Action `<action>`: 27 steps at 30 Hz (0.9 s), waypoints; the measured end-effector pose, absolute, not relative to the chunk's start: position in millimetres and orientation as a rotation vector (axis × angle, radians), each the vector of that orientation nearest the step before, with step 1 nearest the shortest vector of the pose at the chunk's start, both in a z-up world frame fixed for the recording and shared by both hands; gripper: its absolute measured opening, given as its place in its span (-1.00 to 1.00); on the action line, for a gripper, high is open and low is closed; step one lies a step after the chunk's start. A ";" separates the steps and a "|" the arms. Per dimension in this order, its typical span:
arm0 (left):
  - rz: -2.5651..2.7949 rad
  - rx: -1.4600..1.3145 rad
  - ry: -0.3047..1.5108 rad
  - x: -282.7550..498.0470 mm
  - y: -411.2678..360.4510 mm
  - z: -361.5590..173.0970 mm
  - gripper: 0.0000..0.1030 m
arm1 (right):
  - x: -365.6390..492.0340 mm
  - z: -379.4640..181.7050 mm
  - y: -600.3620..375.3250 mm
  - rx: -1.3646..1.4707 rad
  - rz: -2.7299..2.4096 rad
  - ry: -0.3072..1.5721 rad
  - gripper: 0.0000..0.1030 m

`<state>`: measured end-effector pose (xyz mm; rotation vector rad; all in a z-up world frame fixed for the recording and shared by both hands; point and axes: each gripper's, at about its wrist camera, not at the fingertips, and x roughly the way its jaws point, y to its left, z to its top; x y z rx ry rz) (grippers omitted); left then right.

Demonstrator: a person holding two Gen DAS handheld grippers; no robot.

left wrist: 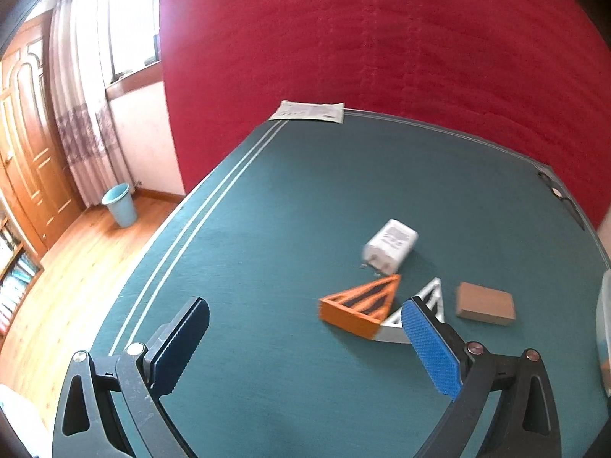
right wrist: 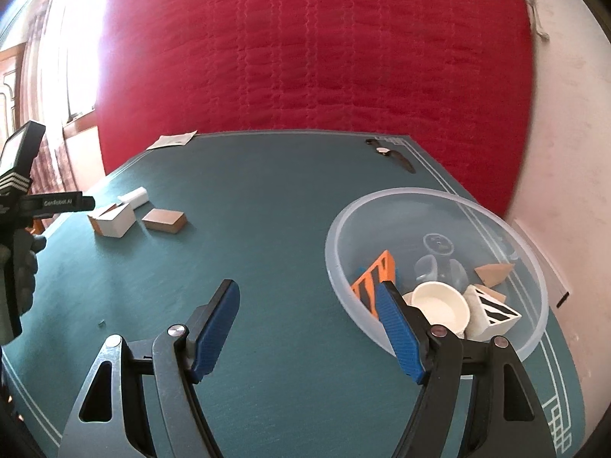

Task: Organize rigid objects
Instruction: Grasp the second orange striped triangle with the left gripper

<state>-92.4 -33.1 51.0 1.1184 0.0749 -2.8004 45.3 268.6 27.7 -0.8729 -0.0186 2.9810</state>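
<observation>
My left gripper (left wrist: 305, 309) is open above the green table mat (left wrist: 267, 229), with nothing between its fingers. Just beyond its right fingertip lie an orange striped triangle block (left wrist: 359, 305) and a white triangle block (left wrist: 429, 297), the white one partly hidden by that finger. A brown rectangular block (left wrist: 485, 303) and a white charger (left wrist: 391, 246) lie close by. My right gripper (right wrist: 305, 290) is open and empty beside a clear plastic bowl (right wrist: 382, 196). In the bowl are an orange striped block (right wrist: 376, 274), a white cup (right wrist: 441, 305), a white striped block (right wrist: 496, 311) and a brown wedge (right wrist: 492, 273).
A wristwatch (right wrist: 389, 152) and a paper sheet (right wrist: 172, 140) lie at the table's far edge, against a red quilted backdrop. A gloved hand (right wrist: 23, 267) shows at the left. On the wooden floor to the left stands a blue bin (left wrist: 120, 204).
</observation>
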 end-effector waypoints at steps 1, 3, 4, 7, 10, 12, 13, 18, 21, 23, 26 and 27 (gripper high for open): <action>-2.796 1.124 0.084 -93.4 -36.9 50.4 0.99 | 45.4 27.4 267.7 -0.878 2.984 -0.020 0.45; -2.790 1.143 0.088 -96.7 -41.8 48.3 0.99 | 45.5 26.8 266.5 -0.889 2.991 -0.018 0.45; -2.793 1.151 0.070 -98.4 -41.4 47.5 0.99 | 45.0 26.3 265.5 -0.893 2.993 -0.018 0.45; -2.807 1.131 -0.066 -100.0 -38.3 42.4 0.99 | 43.9 24.9 262.4 -0.909 2.994 -0.024 0.45; -2.851 1.112 -0.111 -97.8 -35.5 37.5 0.99 | 41.4 23.2 259.3 -0.933 2.990 -0.020 0.45; -2.878 1.115 -0.116 -97.5 -36.0 37.3 0.99 | 39.8 22.1 256.8 -0.947 2.985 -0.020 0.45; -2.887 1.117 -0.117 -99.4 -35.8 38.0 0.99 | 39.4 21.8 255.7 -0.950 2.983 -0.021 0.45; -2.922 1.130 -0.186 -98.1 -23.8 34.9 0.99 | 38.9 21.4 251.0 -0.967 2.986 -0.026 0.45; -2.921 1.147 -0.214 -97.6 -18.0 29.6 0.99 | 39.8 21.7 249.4 -0.964 2.990 -0.031 0.45; -2.913 1.142 -0.221 -100.2 -17.9 30.0 0.99 | 39.4 21.3 250.3 -0.963 2.991 -0.024 0.45; -2.909 1.154 -0.187 -103.3 -20.4 29.0 0.99 | 38.5 20.4 251.4 -0.968 2.990 -0.012 0.45; -2.908 1.161 -0.176 -104.9 -21.1 28.6 0.99 | 38.4 20.3 251.1 -0.969 2.990 -0.013 0.45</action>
